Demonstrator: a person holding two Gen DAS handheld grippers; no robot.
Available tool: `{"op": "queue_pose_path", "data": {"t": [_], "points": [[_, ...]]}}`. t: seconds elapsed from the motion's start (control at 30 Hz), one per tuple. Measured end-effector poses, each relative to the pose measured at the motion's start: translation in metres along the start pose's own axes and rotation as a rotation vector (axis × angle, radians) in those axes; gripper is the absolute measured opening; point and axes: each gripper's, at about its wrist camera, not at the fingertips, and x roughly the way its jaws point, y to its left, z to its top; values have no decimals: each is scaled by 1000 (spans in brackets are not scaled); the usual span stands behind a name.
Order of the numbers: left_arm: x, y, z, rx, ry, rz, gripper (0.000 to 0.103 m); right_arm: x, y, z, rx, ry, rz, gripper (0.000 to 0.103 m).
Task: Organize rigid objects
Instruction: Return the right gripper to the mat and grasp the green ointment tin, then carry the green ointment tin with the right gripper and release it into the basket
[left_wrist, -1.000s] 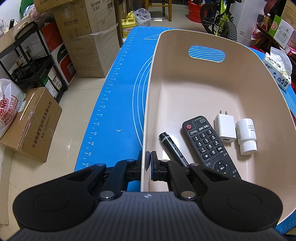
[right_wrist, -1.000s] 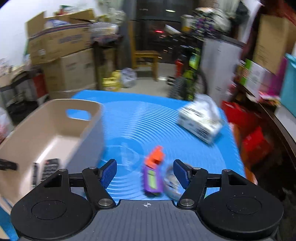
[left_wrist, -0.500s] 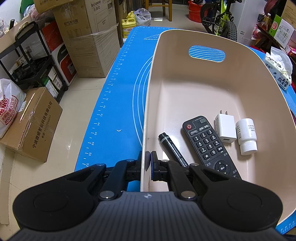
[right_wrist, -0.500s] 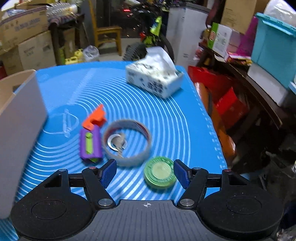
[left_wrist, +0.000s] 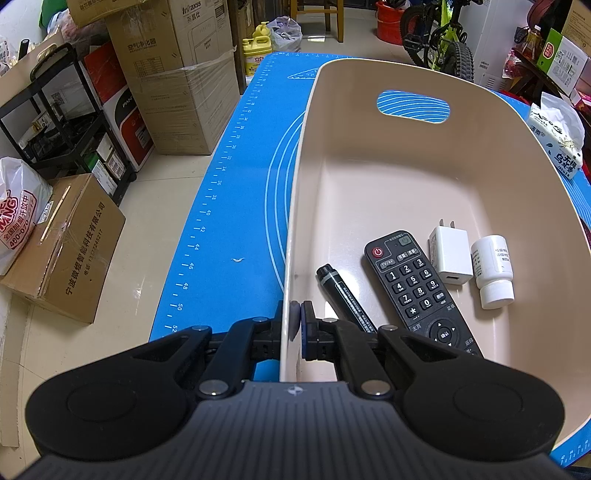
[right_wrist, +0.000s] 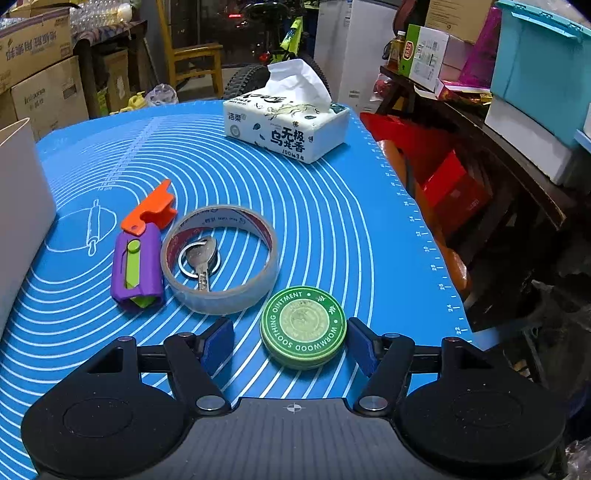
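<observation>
My left gripper (left_wrist: 297, 325) is shut on the near rim of a beige bin (left_wrist: 406, 162). Inside the bin lie a black marker (left_wrist: 343, 295), a black remote (left_wrist: 417, 284), a white charger plug (left_wrist: 448, 254) and a white pill bottle (left_wrist: 493, 269). My right gripper (right_wrist: 290, 345) is open, its blue pads on either side of a green ointment tin (right_wrist: 303, 326) on the blue mat (right_wrist: 332, 221), not touching it. Beyond it lie a tape roll (right_wrist: 219, 258) with a key (right_wrist: 201, 260) inside it, and a purple and orange toy knife (right_wrist: 140, 254).
A tissue pack (right_wrist: 286, 123) stands at the far side of the mat. The bin's outer wall (right_wrist: 18, 206) is at the left in the right wrist view. The table's right edge drops to red boxes and shelves. Cardboard boxes stand on the floor at the left.
The right gripper has swung right from the bin and come down toward the mat, so the green tin now lies between its open pads. The left gripper has not moved.
</observation>
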Motion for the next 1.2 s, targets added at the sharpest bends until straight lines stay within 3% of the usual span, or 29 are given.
{"op": "queue_pose_path", "data": {"t": [0.13, 0.2, 0.3, 0.57, 0.73, 1.2], "points": [[0, 0, 0, 0, 0, 0, 8, 1, -4, -1, 19, -6, 23, 71], [0, 0, 0, 0, 0, 0, 8, 1, -6, -1, 40, -11, 34, 60], [0, 0, 0, 1, 0, 1, 8, -1, -8, -2, 43, -20, 25, 55], [0, 0, 0, 0, 0, 1, 8, -13, -1, -3, -2, -61, -24, 55], [0, 0, 0, 0, 0, 1, 8, -31, 5, 7, -13, -105, -10, 55], [0, 0, 0, -1, 0, 1, 8, -92, 78, 59, -95, -242, 163, 55]]}}
